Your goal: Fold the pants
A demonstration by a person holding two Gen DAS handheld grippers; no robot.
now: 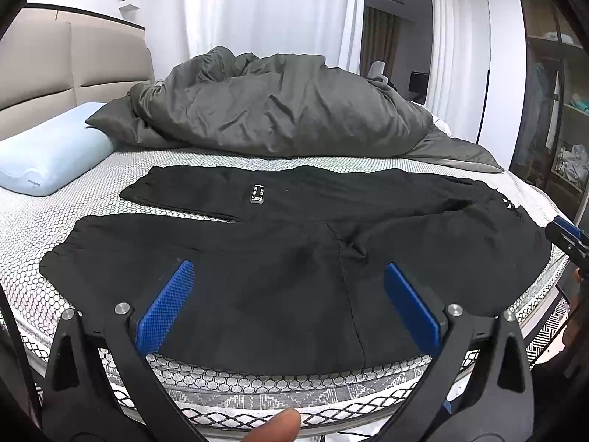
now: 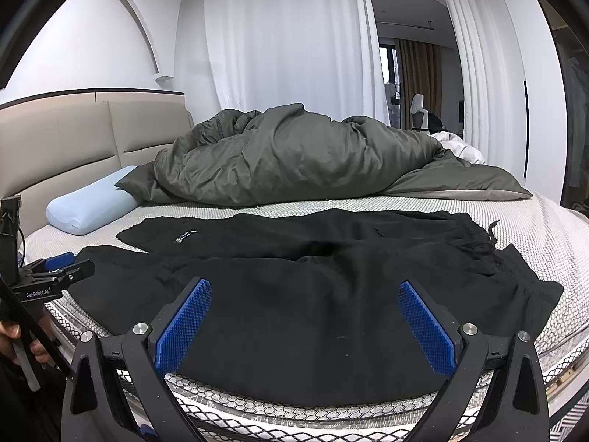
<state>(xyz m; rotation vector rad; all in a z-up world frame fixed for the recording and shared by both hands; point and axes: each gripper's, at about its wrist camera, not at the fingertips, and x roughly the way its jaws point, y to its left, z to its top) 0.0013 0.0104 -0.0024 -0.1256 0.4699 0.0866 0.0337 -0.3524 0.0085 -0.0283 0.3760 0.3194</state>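
Scene: we look along both grippers across a bed (image 1: 110, 169) with a honeycomb-patterned white cover.
Pants: black pants (image 1: 294, 258) lie spread flat on the near half of the bed, legs running toward the left, waistband with drawstring (image 2: 489, 243) at the right; a small label (image 1: 257, 194) shows on the far leg.
Near leg: its edge lies just inside the mattress edge, closest to us.
Left gripper: the left gripper (image 1: 289, 307) hangs over the near leg with its blue pads (image 1: 165, 305) spread wide and nothing between them; we cannot tell if the tips touch the cloth. In the right wrist view it appears at the left border (image 2: 55, 276), held by a hand (image 2: 14, 339).
Right gripper: the right gripper (image 2: 305, 318) is likewise released, its pads (image 2: 427, 316) wide apart above the seat of the pants; the left wrist view catches only its tip at the right border (image 1: 568, 239).
Thumb: a fingertip (image 1: 276, 425) shows at the bottom of the left wrist view.
Behind: a rumpled grey duvet (image 1: 279, 110) is heaped on the far half of the bed, well apart from the pants; a pale blue pillow (image 1: 48, 151) lies at the left by a beige headboard (image 1: 44, 70); white curtains (image 2: 287, 37) hang beyond.
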